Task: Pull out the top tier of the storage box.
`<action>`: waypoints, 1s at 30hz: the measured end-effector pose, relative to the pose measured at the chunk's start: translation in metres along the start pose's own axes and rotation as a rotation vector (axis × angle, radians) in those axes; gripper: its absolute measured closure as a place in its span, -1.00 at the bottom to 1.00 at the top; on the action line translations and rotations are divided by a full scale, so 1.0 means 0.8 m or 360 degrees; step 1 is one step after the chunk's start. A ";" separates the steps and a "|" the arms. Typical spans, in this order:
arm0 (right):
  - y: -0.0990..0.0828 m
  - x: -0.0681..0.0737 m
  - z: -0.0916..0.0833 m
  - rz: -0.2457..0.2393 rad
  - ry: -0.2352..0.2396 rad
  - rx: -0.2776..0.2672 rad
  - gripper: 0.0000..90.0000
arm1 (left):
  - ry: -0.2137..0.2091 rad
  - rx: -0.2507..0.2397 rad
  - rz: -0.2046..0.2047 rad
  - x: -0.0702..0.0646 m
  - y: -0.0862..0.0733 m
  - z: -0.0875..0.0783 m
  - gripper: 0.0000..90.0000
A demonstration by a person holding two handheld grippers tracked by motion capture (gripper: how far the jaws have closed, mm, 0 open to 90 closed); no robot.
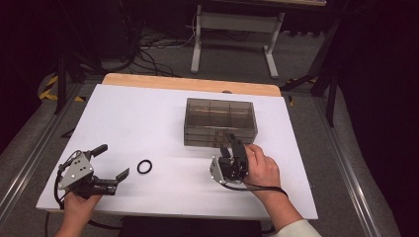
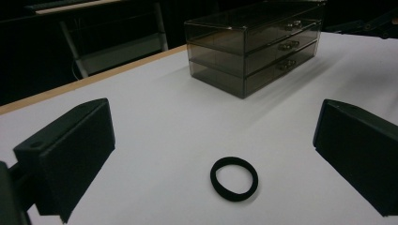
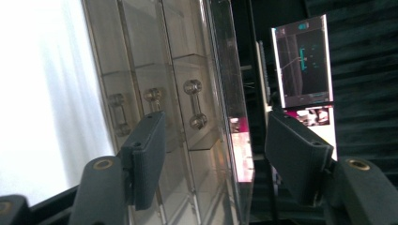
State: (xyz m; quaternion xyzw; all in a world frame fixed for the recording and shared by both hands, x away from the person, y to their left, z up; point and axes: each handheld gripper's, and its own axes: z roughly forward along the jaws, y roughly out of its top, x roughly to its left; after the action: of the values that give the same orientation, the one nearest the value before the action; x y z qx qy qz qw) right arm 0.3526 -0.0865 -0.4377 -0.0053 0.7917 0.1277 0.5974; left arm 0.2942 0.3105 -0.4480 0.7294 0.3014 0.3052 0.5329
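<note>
Claw on the right (image 1: 232, 144), half open and empty, faces the shut drawer box (image 1: 220, 122) handles; left claw (image 1: 112, 160), wide, waits by the black ring (image 1: 144, 166) lying on the surface (image 1: 148, 118), so nothing seems stowed yet.

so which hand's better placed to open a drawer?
Right. Its gripper is at the drawer box's front, open fingers by the handles. The left gripper is off by the ring.

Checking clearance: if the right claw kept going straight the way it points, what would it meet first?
Probably the drawer box: the right claw faces its front, its open jaws near the top drawer's handle. Depth is hard to judge.
</note>
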 end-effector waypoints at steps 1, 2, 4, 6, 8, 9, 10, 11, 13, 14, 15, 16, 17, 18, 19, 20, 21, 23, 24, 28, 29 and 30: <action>0.000 0.001 0.001 -0.0023 -0.0021 0.0002 -0.09 | -0.0002 0.0001 -0.0003 0.000 0.000 0.000 -0.99; 0.000 0.003 0.002 -0.0038 -0.0033 0.0018 -0.07 | -0.0002 0.0001 -0.0003 0.000 0.000 0.000 -0.99; 0.001 0.005 0.004 -0.0081 -0.0059 0.0027 -0.05 | -0.0001 0.0001 -0.0004 0.000 0.000 0.000 -0.99; 0.001 0.007 0.006 -0.0107 -0.0070 0.0040 -0.04 | 0.0000 0.0002 -0.0005 0.000 0.000 0.000 -0.99; 0.001 0.009 0.008 -0.0140 -0.0090 0.0047 -0.01 | 0.0001 0.0003 -0.0001 0.000 0.000 0.000 -0.99; 0.001 0.011 0.009 -0.0152 -0.0101 0.0065 0.00 | 0.0000 0.0001 -0.0014 -0.001 0.000 0.000 -0.99; 0.001 0.011 0.009 -0.0152 -0.0101 0.0065 0.00 | 0.0002 0.0001 -0.0018 -0.001 0.000 0.000 -0.99; 0.001 0.012 0.009 -0.0157 -0.0101 0.0066 0.02 | 0.0002 0.0002 -0.0017 -0.001 0.000 0.001 -0.99; 0.001 0.014 0.011 -0.0187 -0.0115 0.0073 0.04 | 0.0014 0.0003 -0.0008 0.000 0.000 0.001 -0.99; 0.001 0.016 0.012 -0.0192 -0.0123 0.0090 0.06 | 0.0004 0.0002 -0.0022 -0.001 0.000 0.001 -0.99; 0.001 0.016 0.014 -0.0201 -0.0131 0.0088 0.07 | 0.0003 0.0002 -0.0017 -0.001 0.000 0.001 -0.99; 0.001 0.017 0.015 -0.0216 -0.0136 0.0091 0.08 | 0.0002 0.0004 -0.0016 -0.001 0.000 0.001 -0.99; 0.001 0.018 0.015 -0.0232 -0.0146 0.0094 0.09 | 0.0002 0.0003 -0.0016 -0.001 0.000 0.001 -0.99; 0.001 0.020 0.016 -0.0231 -0.0151 0.0103 0.09 | 0.0003 0.0003 -0.0017 -0.001 0.000 0.001 -0.99; 0.002 0.022 0.018 -0.0244 -0.0160 0.0110 0.11 | 0.0003 0.0003 -0.0019 -0.001 -0.001 0.001 -0.99; 0.002 0.022 0.018 -0.0244 -0.0160 0.0110 0.11 | 0.0006 -0.0001 -0.0020 -0.001 -0.001 0.001 -0.99; 0.002 0.023 0.019 -0.0249 -0.0167 0.0113 0.12 | 0.0014 0.0003 -0.0007 0.000 0.000 0.000 -0.99; 0.002 0.025 0.021 -0.0266 -0.0183 0.0119 0.14 | 0.0002 0.0004 -0.0017 -0.001 0.000 0.001 -0.99; 0.002 0.026 0.022 -0.0280 -0.0189 0.0128 0.15 | 0.0002 0.0003 -0.0018 -0.001 0.000 0.001 -0.99; 0.003 0.031 0.026 -0.0315 -0.0208 0.0138 0.17 | 0.0001 0.0007 -0.0015 -0.001 0.000 0.001 -0.99; 0.003 0.032 0.027 -0.0327 -0.0209 0.0144 0.17 | 0.0019 0.0006 -0.0002 -0.001 0.000 0.001 -0.99; 0.003 0.032 0.028 -0.0333 -0.0211 0.0149 0.18 | 0.0004 0.0007 -0.0003 0.000 0.000 0.001 -0.99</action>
State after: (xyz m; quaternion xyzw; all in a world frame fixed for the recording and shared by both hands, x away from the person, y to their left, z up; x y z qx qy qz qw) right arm 0.3658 -0.0761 -0.4675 -0.0515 0.7506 0.0275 0.6581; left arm 0.2947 0.3099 -0.4484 0.7299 0.3034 0.3049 0.5313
